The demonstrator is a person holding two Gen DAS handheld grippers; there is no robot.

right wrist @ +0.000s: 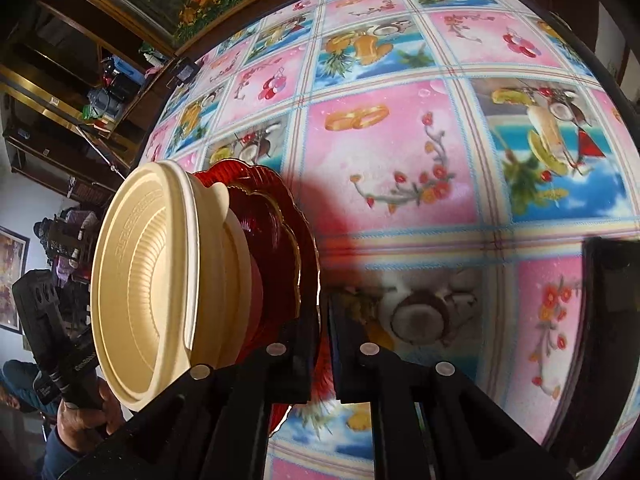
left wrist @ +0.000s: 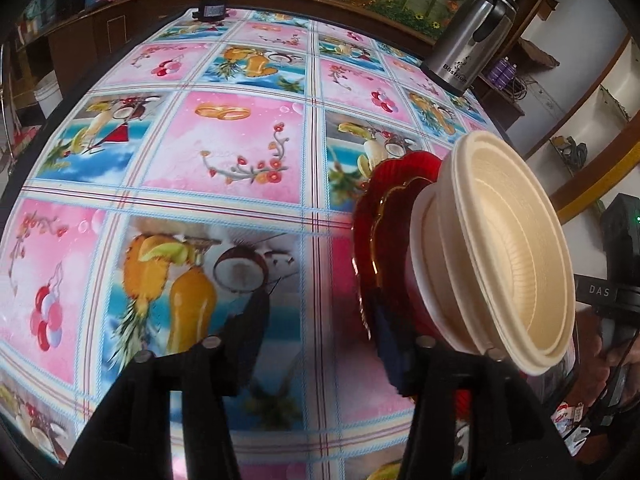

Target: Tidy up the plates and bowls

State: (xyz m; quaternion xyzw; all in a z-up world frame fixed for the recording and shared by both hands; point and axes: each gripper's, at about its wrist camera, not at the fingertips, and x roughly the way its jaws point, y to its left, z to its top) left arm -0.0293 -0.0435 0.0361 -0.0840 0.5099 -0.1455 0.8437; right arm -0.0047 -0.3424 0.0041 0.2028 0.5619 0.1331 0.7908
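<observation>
A stack of red scalloped plates (left wrist: 384, 216) with gold rims carries nested cream bowls (left wrist: 508, 248) on the patterned tablecloth (left wrist: 224, 148). My left gripper (left wrist: 320, 320) is open over bare cloth, its right finger beside the plates' edge, with nothing between the fingers. In the right wrist view the same red plates (right wrist: 280, 216) and cream bowls (right wrist: 152, 272) sit at the left. My right gripper (right wrist: 324, 308) is shut on the rim of the lowest red plate. Whether the stack rests on the cloth or is raised I cannot tell.
A steel thermos jug (left wrist: 472, 36) stands at the far right of the table. A small black device (left wrist: 212, 8) sits at the far edge. A dark block (right wrist: 608, 320) lies at the right. A hand (right wrist: 80, 420) holds the other gripper's handle. Shelves surround the table.
</observation>
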